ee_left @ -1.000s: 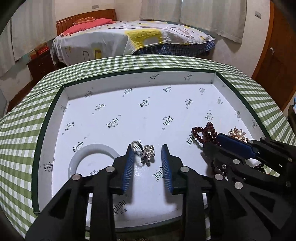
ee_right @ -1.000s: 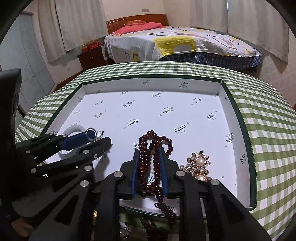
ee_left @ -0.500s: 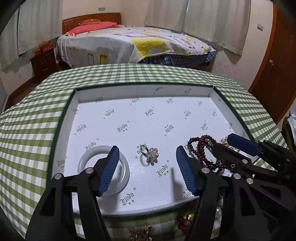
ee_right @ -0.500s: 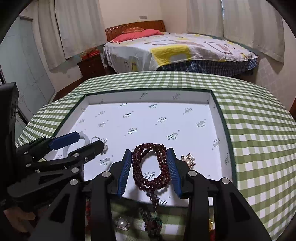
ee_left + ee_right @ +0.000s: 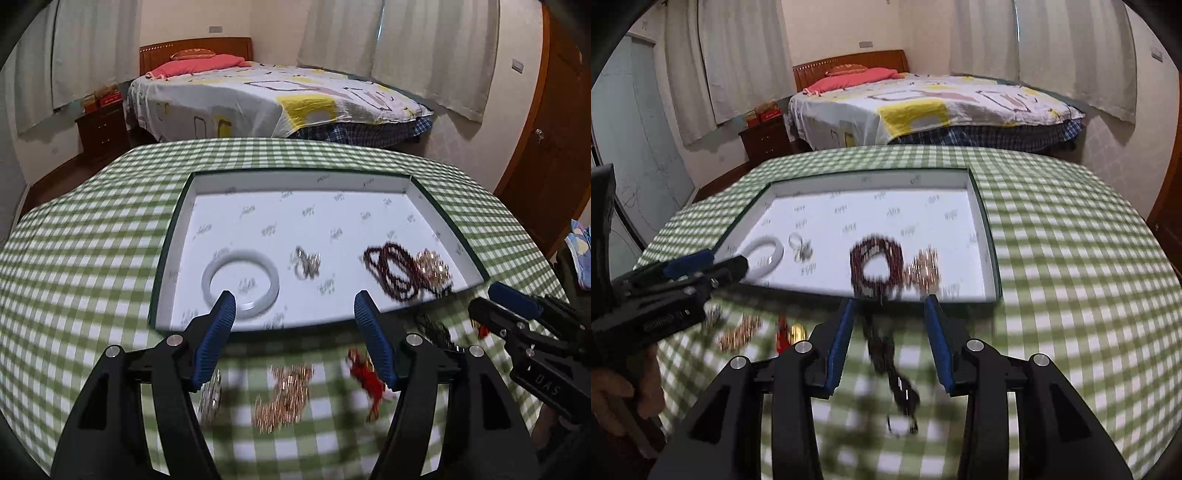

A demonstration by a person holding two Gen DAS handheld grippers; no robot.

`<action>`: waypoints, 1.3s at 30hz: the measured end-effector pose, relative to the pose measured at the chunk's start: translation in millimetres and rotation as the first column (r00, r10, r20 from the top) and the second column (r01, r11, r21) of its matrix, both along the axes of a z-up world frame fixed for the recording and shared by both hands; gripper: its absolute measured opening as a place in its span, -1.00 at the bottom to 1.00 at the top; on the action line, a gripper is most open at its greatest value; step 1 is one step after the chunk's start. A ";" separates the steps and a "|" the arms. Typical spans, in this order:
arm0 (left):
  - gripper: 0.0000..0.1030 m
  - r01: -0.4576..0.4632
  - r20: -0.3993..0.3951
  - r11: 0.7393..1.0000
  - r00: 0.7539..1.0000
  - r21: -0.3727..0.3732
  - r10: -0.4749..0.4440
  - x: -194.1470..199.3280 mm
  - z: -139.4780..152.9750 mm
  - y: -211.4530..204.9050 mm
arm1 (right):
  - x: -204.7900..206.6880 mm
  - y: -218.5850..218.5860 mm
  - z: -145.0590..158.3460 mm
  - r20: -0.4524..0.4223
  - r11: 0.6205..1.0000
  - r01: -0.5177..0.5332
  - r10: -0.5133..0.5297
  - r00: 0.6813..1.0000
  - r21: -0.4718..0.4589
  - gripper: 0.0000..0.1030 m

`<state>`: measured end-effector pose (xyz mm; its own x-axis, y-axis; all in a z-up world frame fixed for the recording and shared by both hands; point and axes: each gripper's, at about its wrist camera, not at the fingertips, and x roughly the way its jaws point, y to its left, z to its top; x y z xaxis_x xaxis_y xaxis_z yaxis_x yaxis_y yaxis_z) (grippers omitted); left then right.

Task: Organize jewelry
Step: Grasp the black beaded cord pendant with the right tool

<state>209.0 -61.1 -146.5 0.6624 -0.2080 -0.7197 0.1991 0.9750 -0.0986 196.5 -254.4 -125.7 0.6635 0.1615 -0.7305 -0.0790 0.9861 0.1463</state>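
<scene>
White-lined tray (image 5: 424,199): pale bangle (image 5: 240,281), ring (image 5: 306,263), dark red beads (image 5: 391,271), gold brooch (image 5: 434,268). Left gripper (image 5: 293,301) wide, right gripper (image 5: 890,304) parted, both just opened, holding nothing, above loose pieces on checked cloth (image 5: 92,258).

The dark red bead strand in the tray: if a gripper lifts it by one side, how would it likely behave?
The dark red bead strand lies in loose overlapping loops, so it would probably drape and swing, not hold shape. Its round beads may slip between flat pads. It lies against the gold brooch, which it might drag along.
</scene>
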 end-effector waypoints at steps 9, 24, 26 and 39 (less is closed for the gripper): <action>0.27 -0.039 -0.047 0.999 0.998 0.022 0.040 -36.3 -17.1 17.2 | -19.6 7.1 -27.7 -0.065 0.999 -0.036 0.035 0.997 -0.010 -0.30; 0.27 -0.077 -0.075 0.996 0.994 0.039 0.080 -45.4 -29.3 33.9 | -12.7 11.8 -45.5 -0.112 0.996 -0.044 0.035 0.993 -0.081 -0.66; 0.27 -0.076 -0.083 0.996 0.993 0.039 0.079 -44.6 -32.2 34.4 | -13.9 12.4 -45.4 -0.113 0.996 -0.048 0.040 0.993 -0.073 -0.66; 0.07 -0.029 -0.093 0.996 0.995 0.085 0.036 -32.8 -44.3 20.5 | -20.0 14.8 -45.9 -0.106 0.996 -0.056 0.049 0.993 -0.064 -0.66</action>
<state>176.2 -40.7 -190.9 0.5962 -0.1242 -0.7931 0.1609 0.9864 -0.0335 176.5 -239.6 -171.6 0.5750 0.1428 -0.8056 -0.1186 0.9888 0.0907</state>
